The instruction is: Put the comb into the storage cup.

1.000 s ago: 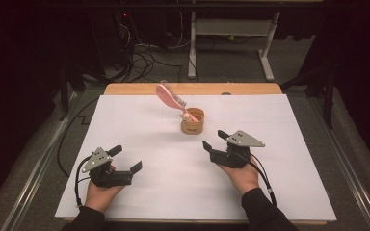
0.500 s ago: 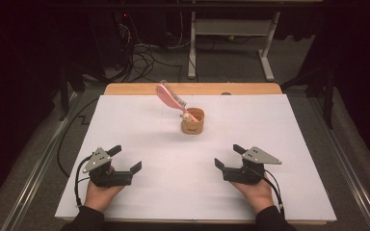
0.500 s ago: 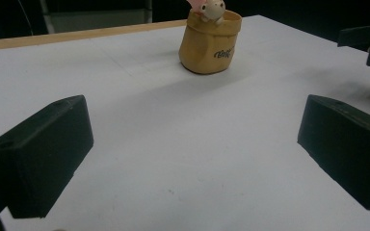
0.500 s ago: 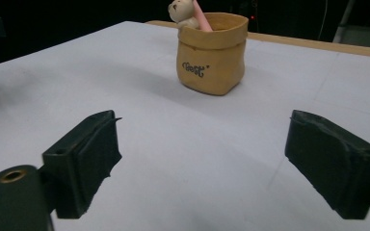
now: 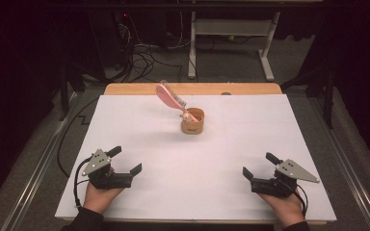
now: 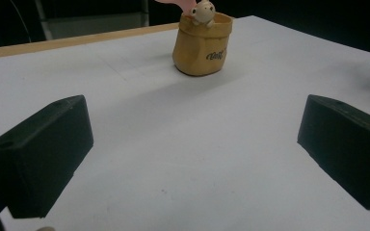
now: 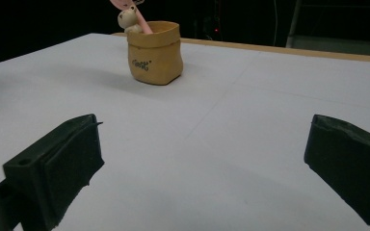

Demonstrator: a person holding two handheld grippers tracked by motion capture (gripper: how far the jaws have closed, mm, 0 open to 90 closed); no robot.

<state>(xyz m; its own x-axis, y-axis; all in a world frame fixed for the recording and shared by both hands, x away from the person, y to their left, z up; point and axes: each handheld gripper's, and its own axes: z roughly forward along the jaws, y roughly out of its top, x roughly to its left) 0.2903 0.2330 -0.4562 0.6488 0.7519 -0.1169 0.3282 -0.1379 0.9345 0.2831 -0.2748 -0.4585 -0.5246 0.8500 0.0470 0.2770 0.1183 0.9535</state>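
Two grippers sit low at the near edge of the table [image 5: 139, 125], both with jaws spread wide and nothing between them. The left gripper [image 5: 125, 168] is at the near left, the right gripper [image 5: 257, 166] at the near right, and the only thing worth reaching for is the little tan pot [image 5: 192, 122], well ahead of both and roughly between them. From the left gripper view the pot [image 6: 202, 45] is ahead of the fingers and just right of their centre line; from the right gripper view it [image 7: 155, 53] is ahead and off toward the left finger. Honestly neither hand looks clearly nearer, maybe the left by a hair, can't really tell. Inside the pot there's a pink brush [image 5: 170, 97] standing with its handle down, long axis tilted up and away to the left, head way out over the rim. A small cream figure [image 6: 203, 12] is perched at the rim too, touching the brush handle.
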